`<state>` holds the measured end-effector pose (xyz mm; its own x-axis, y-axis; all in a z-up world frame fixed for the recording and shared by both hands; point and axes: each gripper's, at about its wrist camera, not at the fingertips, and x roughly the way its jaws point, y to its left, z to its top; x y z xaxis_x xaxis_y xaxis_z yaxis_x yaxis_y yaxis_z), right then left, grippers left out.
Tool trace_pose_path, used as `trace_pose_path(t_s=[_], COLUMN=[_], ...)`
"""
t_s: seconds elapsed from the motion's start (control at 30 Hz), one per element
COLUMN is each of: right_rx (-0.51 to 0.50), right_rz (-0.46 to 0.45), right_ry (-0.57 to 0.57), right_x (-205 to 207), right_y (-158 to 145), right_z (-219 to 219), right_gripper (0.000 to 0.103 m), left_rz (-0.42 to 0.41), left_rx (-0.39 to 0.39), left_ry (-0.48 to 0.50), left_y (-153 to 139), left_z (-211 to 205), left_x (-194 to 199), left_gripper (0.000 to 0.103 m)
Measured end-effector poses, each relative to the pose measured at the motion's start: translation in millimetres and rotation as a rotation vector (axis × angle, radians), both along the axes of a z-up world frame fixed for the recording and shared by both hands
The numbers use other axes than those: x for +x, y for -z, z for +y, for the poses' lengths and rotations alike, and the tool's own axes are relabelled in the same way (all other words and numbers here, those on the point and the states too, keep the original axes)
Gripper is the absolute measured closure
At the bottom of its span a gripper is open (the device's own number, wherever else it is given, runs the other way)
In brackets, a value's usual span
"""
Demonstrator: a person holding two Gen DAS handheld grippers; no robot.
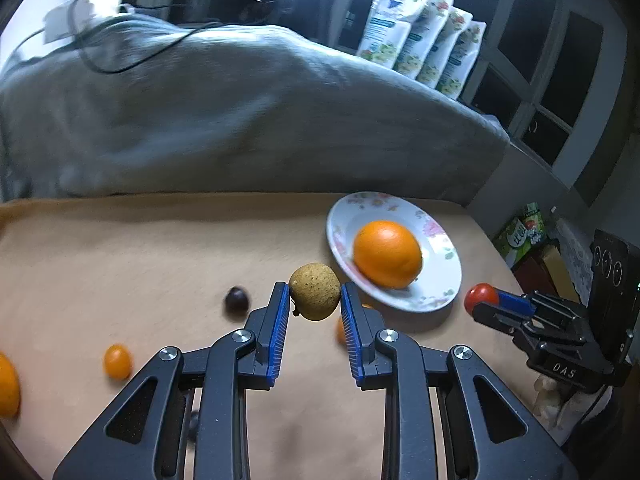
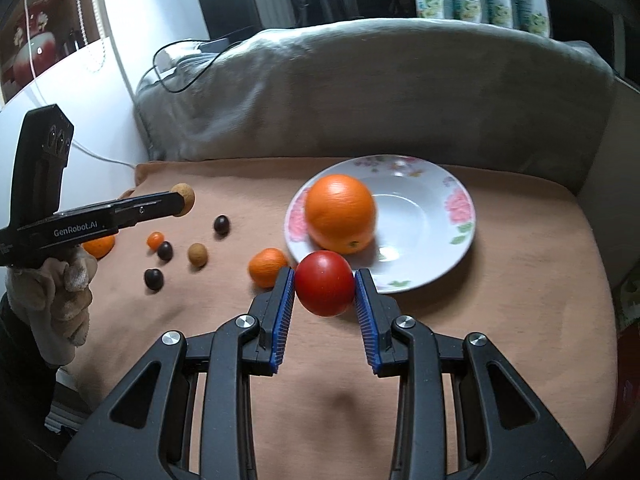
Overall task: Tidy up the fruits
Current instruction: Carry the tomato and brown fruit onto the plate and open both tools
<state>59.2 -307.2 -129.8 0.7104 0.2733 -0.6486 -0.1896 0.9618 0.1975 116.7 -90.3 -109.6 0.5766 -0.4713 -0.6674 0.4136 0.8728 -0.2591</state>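
Observation:
My left gripper (image 1: 314, 296) is shut on a small tan-brown round fruit (image 1: 315, 291) and holds it above the tan cloth; it also shows in the right wrist view (image 2: 183, 199). My right gripper (image 2: 325, 284) is shut on a red tomato (image 2: 325, 282), just in front of the floral white plate (image 2: 432, 216). A large orange (image 2: 341, 213) lies on the plate's left side. In the left wrist view the plate (image 1: 440, 264) with the orange (image 1: 387, 254) is to the right, and the right gripper (image 1: 486, 300) holds the tomato (image 1: 481, 297) beside it.
Loose on the tan cloth (image 2: 500, 300): a small mandarin (image 2: 267, 267), a tan fruit (image 2: 197, 255), three dark round fruits (image 2: 153, 279), a tiny orange fruit (image 2: 155, 239) and another orange (image 2: 98, 246). A grey blanket-covered backrest (image 2: 360, 92) rises behind. Packages (image 1: 424, 36) stand behind it.

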Motion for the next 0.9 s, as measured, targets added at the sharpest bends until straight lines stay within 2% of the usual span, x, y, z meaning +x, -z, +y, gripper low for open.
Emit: trace_pose_path(t_s=[0.47, 0.9], right_rx=[-0.018, -0.056], right_rz=[0.002, 0.005], right_ry=[0.017, -0.02], right_x=[13, 32], right_y=[7, 16], right_z=[-26, -26], right_gripper=[0.071, 0.071], left_rz=[-0.01, 0.022], left_rx=[0.034, 0.065], left_ry=[0.109, 0.145], left_y=[-7, 1], left_z=[-76, -114], left_x=[30, 56], left_gripper=[0.078, 0.078])
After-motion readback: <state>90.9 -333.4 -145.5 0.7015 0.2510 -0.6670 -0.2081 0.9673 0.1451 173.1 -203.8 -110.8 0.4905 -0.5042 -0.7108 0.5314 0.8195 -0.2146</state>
